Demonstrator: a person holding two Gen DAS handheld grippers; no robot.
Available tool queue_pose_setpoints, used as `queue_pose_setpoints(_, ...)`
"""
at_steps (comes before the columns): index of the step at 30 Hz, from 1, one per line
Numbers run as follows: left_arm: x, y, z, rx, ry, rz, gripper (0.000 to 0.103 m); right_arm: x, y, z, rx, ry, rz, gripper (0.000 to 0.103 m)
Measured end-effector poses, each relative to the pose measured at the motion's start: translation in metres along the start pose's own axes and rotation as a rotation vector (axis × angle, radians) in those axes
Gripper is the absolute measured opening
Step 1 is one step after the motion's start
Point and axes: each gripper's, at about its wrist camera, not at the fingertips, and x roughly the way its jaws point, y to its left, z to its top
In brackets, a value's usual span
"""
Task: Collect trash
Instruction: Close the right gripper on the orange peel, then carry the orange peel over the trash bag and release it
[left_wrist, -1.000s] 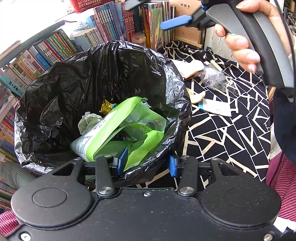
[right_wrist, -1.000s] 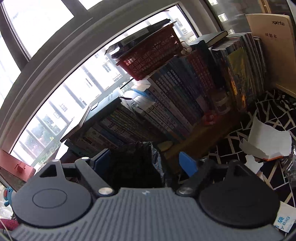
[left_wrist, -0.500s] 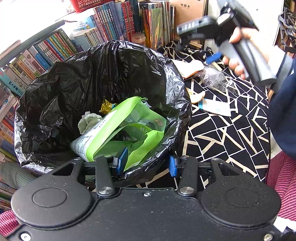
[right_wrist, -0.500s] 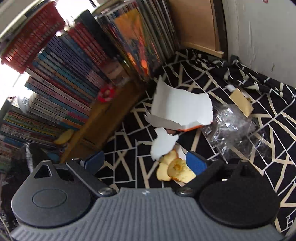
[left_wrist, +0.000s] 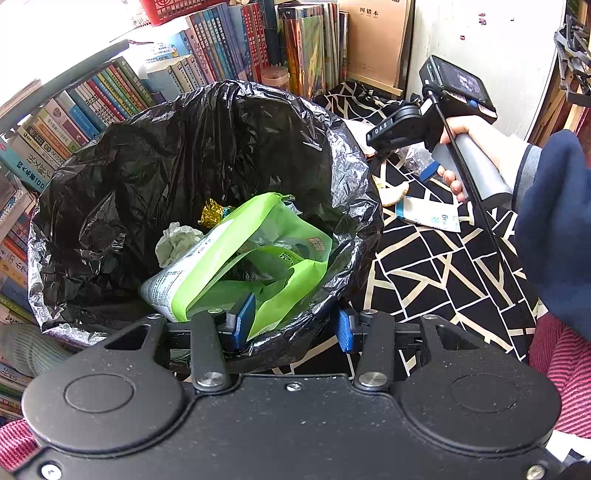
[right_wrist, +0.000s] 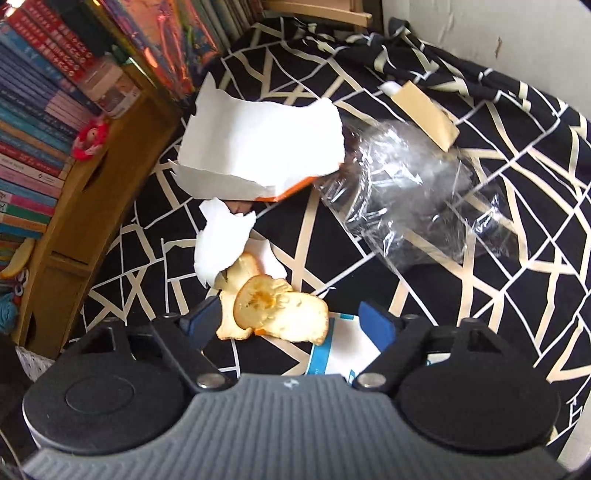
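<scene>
My left gripper (left_wrist: 293, 325) is shut on the near rim of the black trash bag (left_wrist: 332, 177) that lines the bin. A green packet (left_wrist: 258, 254), a crumpled tissue (left_wrist: 177, 242) and gold foil (left_wrist: 212, 216) lie in the bag. My right gripper (right_wrist: 290, 321) points down at the patterned cloth (right_wrist: 498, 295). Its jaws are closing, with orange peel (right_wrist: 280, 312) between the pads, which do not press on it. Beyond the peel lie torn white paper (right_wrist: 258, 147) and crumpled clear plastic (right_wrist: 413, 195). A white-and-blue packet (right_wrist: 340, 350) lies under the gripper.
Rows of books (left_wrist: 110, 96) stand behind and left of the bin. A wooden rack (right_wrist: 92, 206) borders the cloth on the left, and a tan card (right_wrist: 424, 114) lies near the white wall (right_wrist: 517, 44). A hand and dark sleeve (left_wrist: 554, 206) hold the right gripper.
The right gripper swung down from facing the window and books, and now hangs low over the peel on the cloth. The left gripper and the bag have not moved.
</scene>
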Motion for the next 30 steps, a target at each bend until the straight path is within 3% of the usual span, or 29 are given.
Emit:
queue_pose_setpoints(6,0.0,0.0,0.0,0.0,0.0,0.0,0.043,0.005,0.004,-0.003,-0.012,0.024,-0.02,0.061)
queue_pose_setpoints(12,0.0,0.0,0.0,-0.001,0.001,0.0,0.043,0.013,0.006,-0.008,-0.028,0.043,-0.063,0.03)
queue_pose_setpoints(16,0.0,0.0,0.0,-0.001,0.0,0.0,0.043,0.007,0.003,-0.006,-0.012,0.017,-0.06,0.013)
queue_pose_setpoints(21,0.0,0.0,0.0,0.0,0.0,0.001,0.043,-0.012,0.009,-0.002,-0.015,-0.042,-0.038,0.013)
queue_pose_setpoints(30,0.0,0.0,0.0,0.0,0.0,0.001,0.044,-0.057,0.026,0.004,-0.017,-0.135,0.1,0.013)
